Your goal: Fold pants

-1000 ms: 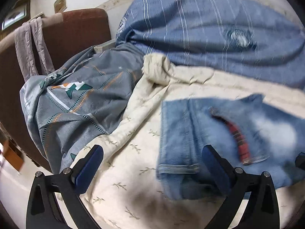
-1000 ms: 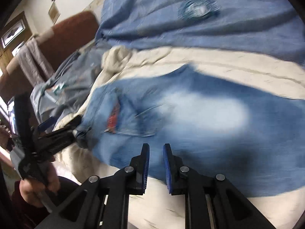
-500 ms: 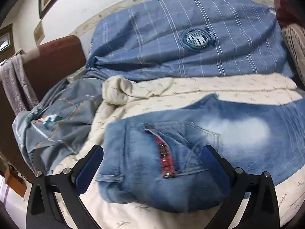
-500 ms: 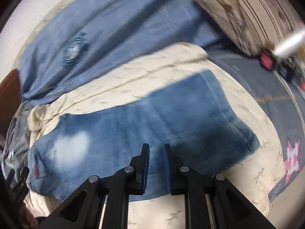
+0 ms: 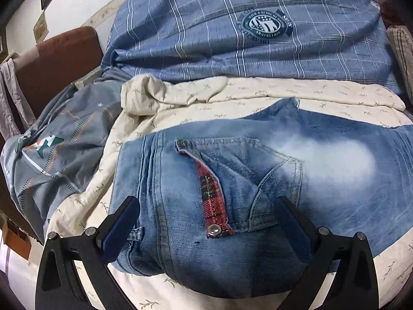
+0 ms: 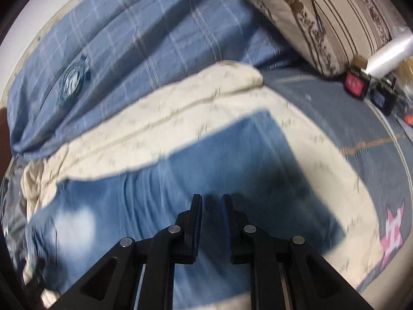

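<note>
A pair of faded blue jeans (image 5: pixel 258 180) is lying flat across a cream leaf-print sheet (image 5: pixel 232 98), filling the centre and lower right of the left wrist view, its back pocket trimmed with a red plaid strip (image 5: pixel 210 188). The left gripper (image 5: pixel 209 222) is hovering over the waistband end at the bottom of the frame, its jaws spread wide with nothing pinched. In the right wrist view, the right gripper (image 6: pixel 211 211) is hanging above the jeans' legs at lower centre, its jaws nearly together and empty. A blue checked blanket (image 5: pixel 245 31) is spreading across the top.
</note>
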{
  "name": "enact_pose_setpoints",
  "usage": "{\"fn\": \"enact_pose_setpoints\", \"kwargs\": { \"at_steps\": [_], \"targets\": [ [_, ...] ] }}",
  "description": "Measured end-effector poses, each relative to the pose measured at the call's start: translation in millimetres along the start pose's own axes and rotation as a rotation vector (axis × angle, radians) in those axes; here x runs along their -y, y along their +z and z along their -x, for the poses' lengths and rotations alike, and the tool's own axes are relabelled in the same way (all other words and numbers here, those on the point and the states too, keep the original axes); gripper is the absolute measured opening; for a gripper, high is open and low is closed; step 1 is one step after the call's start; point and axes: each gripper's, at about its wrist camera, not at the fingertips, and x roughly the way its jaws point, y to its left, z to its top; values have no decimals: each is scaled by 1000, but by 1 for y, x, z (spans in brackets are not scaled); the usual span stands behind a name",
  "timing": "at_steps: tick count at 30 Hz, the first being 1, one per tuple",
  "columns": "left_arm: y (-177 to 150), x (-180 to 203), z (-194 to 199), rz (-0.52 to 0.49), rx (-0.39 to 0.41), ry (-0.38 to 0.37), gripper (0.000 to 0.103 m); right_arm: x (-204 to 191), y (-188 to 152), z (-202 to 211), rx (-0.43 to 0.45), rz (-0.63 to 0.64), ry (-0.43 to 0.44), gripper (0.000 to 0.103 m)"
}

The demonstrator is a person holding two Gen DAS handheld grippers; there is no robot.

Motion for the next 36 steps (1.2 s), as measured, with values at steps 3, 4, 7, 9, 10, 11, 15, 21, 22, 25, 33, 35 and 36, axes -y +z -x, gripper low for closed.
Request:
{"fn": "enact_pose_setpoints", "kwargs": {
  "at_steps": [3, 4, 7, 9, 10, 11, 15, 21, 22, 25, 33, 35, 36],
  "targets": [
    [-1, -3, -5, 0, -14, 0, 103, 1, 16, -23, -12, -24, -5, 18],
    [-1, -3, -6, 2, -17, -5, 103, 2, 20, -32, -23, -32, -6, 18],
    [-1, -4, -8, -3, -16, -11, 103, 5, 22, -52, -60, -72, -5, 18],
    [0, -3, -8, -10, -16, -15, 103, 4, 25, -53, -56, -74, -7, 18],
    [0, -4, -8, -10, -17, -18, 103, 4, 24, -51, -49, -77, -6, 18],
    [1, -5, -7, -6, -14, -21, 103, 3, 23, -47, -34, -80, -1, 18],
    [5, -15, 9, 30, 52, -16, 103, -5, 15, -21, 47, -37, 60, 19],
    [9, -36, 41, 86, 124, 26, 103, -24, -13, 32, 171, 48, 181, 19],
    [11, -40, 48, 94, 134, 33, 103, -28, -17, 40, 194, 62, 195, 19],
    [14, -53, 70, 117, 169, 53, 103, -39, -32, 61, 246, 94, 234, 19],
    [23, -88, 132, 190, 264, 77, 103, -56, -75, 108, 361, 204, 262, 19],
    [24, -94, 144, 200, 286, 82, 103, -54, -82, 114, 380, 212, 258, 19],
    [24, -97, 152, 207, 298, 82, 103, -52, -86, 117, 388, 213, 257, 19]
  ]
}}
